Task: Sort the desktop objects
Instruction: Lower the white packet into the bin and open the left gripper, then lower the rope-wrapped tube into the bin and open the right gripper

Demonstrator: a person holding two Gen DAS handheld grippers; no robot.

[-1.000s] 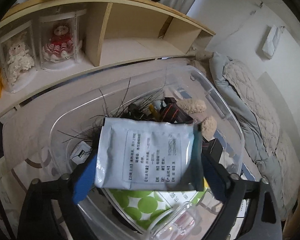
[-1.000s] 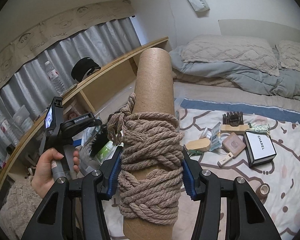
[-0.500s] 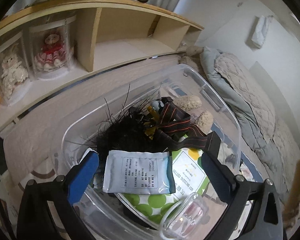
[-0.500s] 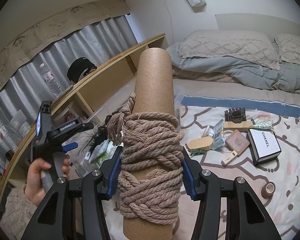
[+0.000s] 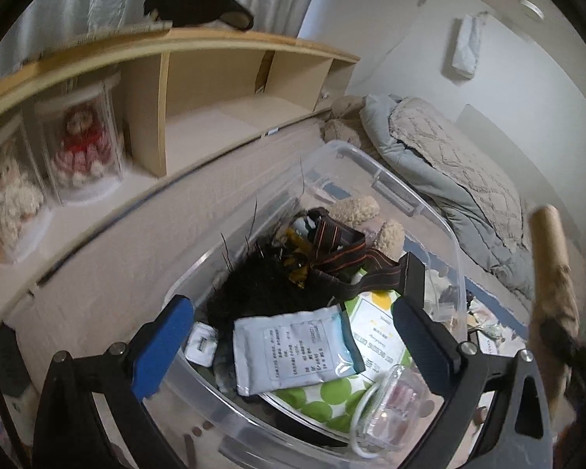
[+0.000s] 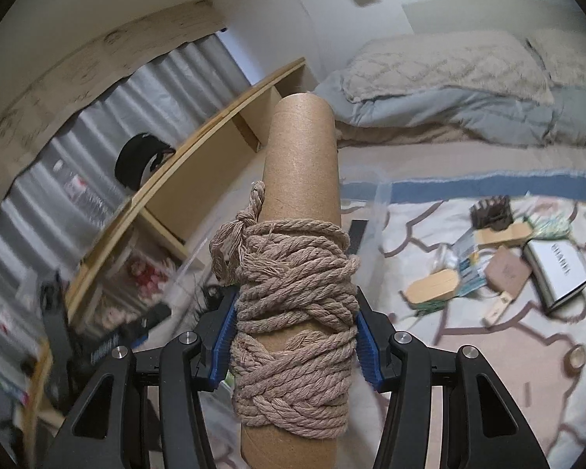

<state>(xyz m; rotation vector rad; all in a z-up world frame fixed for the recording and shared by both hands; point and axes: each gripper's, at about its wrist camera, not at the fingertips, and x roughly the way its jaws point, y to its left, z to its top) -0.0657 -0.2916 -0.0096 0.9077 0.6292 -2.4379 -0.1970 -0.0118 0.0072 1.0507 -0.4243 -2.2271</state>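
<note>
My left gripper (image 5: 289,336) hangs open over a clear plastic bin (image 5: 429,211), nothing between its blue pads. Below it in the bin lies a pale foil packet (image 5: 293,351) with printed text, on a green-dotted sheet. A black feathery thing (image 5: 261,281), a striped strap (image 5: 340,242) and a fuzzy beige toy (image 5: 355,207) also lie in the bin. My right gripper (image 6: 295,336) is shut on a cardboard tube wound with beige rope (image 6: 297,297), held upright. That rope tube (image 5: 551,273) shows at the right edge of the left wrist view.
A wooden shelf (image 5: 215,78) with dolls in clear cases (image 5: 82,144) runs behind the bin. On the patterned blanket (image 6: 508,351) lie a white box (image 6: 558,273), wooden brushes (image 6: 433,285), a brown card and a tape roll (image 6: 578,355). A quilt and pillow (image 6: 449,74) lie beyond.
The left gripper let go of the foil packet, which dropped into the bin, then rose and rolled. The right gripper carried the rope tube leftward toward the bin.
</note>
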